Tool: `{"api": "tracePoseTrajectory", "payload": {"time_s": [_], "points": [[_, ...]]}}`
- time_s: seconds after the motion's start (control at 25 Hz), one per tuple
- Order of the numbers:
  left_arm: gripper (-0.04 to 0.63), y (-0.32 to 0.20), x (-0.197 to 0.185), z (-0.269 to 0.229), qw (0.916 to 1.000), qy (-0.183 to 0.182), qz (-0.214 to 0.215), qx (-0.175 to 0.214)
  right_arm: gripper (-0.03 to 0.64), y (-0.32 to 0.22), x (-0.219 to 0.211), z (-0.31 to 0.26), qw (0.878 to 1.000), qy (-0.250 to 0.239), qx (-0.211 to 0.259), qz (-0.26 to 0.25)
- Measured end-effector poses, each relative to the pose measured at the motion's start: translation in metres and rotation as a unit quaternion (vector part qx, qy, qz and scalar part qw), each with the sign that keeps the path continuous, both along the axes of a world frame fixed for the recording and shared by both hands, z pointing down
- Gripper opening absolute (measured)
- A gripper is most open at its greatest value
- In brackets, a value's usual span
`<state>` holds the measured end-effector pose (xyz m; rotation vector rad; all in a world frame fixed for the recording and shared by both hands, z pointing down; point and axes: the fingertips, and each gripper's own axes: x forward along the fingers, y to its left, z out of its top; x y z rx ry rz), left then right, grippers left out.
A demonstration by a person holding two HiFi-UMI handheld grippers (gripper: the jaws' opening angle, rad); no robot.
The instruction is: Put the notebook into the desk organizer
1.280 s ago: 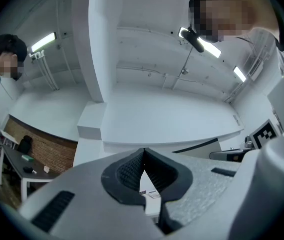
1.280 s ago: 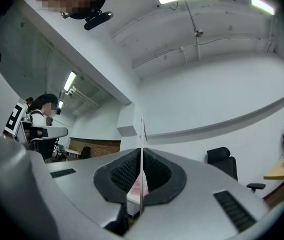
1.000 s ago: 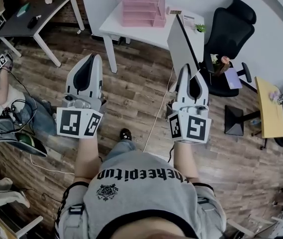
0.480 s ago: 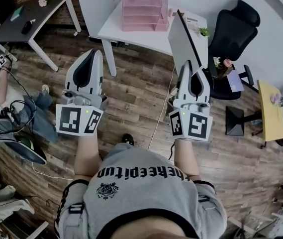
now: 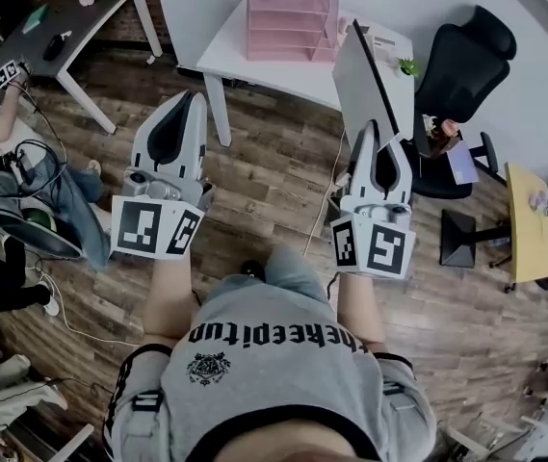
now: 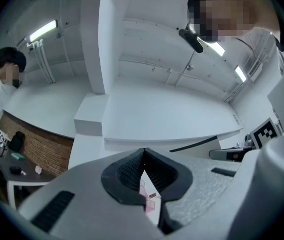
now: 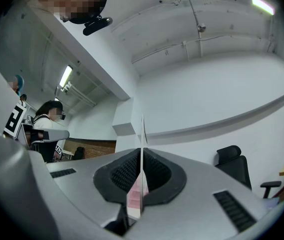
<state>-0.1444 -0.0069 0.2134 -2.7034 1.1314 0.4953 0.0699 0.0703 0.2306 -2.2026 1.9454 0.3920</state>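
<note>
Right claw point(image 5: 375, 135) clamps notebook point(image 5: 358, 83) — left claw point(image 5: 194, 99) closed.

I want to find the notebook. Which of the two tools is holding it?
The right tool, nearer the black chair: it is shut on the flat grey notebook. The left tool is shut on nothing.

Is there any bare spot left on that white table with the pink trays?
Yes: the white table is bare left of the pink desk organizer and along its front edge. The right end is crowded: a small plant there, and the notebook in the right gripper hides part of it.
</note>
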Motion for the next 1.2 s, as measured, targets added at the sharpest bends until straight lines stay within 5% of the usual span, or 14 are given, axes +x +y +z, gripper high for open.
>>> {"api": "tracePoseTrajectory", "payload": {"time_s": [1.2], "points": [[0.003,-0.212,0.076,-0.002,0.9993,-0.006,-0.038,0.0,0.009,-0.233,0.08,-0.002,0.999,0.027,-0.008,-0.039]]}}
